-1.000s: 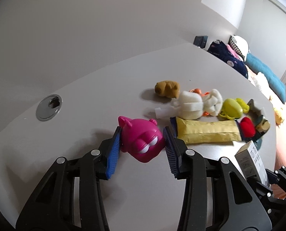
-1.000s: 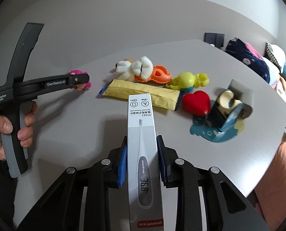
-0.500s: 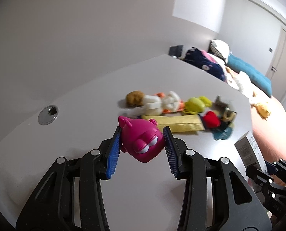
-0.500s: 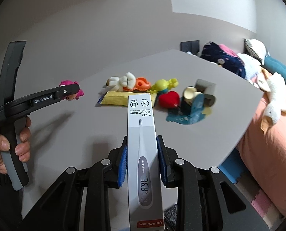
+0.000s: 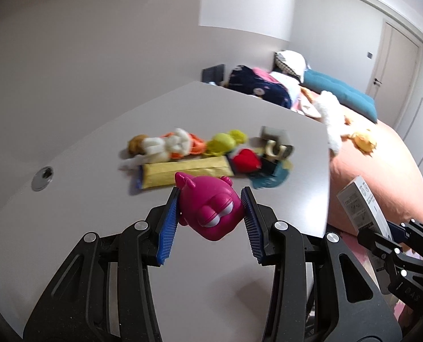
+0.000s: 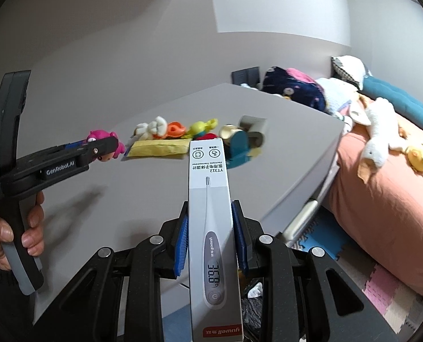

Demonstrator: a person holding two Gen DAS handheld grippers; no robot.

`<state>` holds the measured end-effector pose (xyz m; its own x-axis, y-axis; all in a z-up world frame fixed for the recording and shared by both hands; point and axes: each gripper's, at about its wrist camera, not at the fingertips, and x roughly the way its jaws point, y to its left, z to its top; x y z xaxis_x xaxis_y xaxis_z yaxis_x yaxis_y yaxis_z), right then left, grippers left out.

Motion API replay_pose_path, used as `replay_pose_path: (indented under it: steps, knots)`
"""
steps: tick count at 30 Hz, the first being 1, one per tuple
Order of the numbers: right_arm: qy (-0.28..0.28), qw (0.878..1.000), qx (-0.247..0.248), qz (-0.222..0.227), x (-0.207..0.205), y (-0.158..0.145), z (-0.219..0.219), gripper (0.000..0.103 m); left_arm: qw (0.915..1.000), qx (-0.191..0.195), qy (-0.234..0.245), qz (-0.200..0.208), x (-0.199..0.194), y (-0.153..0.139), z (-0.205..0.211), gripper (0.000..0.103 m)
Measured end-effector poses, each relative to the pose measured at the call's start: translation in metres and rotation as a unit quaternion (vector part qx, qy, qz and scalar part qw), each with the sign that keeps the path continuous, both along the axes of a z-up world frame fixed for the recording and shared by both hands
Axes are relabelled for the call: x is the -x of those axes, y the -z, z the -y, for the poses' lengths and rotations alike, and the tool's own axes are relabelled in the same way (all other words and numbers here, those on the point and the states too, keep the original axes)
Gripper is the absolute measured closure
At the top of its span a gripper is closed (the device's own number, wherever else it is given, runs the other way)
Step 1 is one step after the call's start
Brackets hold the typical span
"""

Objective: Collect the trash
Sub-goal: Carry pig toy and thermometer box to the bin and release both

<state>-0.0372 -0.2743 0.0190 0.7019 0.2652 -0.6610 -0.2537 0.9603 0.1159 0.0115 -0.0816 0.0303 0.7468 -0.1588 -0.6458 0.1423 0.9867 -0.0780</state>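
My left gripper (image 5: 210,209) is shut on a magenta toy figure (image 5: 208,209) and holds it in the air above the grey table (image 5: 97,199). It also shows from the side in the right wrist view (image 6: 103,145). My right gripper (image 6: 211,228) is shut on a long white thermometer box (image 6: 210,199), held off the table's near right edge. The box's end shows in the left wrist view (image 5: 359,202).
A row of items lies mid-table: yellow packet (image 5: 183,172), white and orange toys (image 5: 171,145), green toy (image 5: 222,142), red heart (image 5: 245,158), teal tape dispenser (image 6: 238,145). A bed (image 6: 382,199) with plush toys stands right. A dark bag (image 6: 252,310) lies on the floor below.
Both grippers have pulled back and up from the table with their objects still held. The row of items now looks farther away, and the bed and floor have come into view.
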Motion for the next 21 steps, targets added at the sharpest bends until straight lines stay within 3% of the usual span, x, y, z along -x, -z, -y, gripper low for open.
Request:
replay_pose_path:
  steps: [21]
  knots:
    - [0.119, 0.993, -0.009, 0.002, 0.036, -0.003, 0.095, 0.074, 0.9939, -0.002, 0.110, -0.007, 0.025, 0.006, 0.112, 0.060]
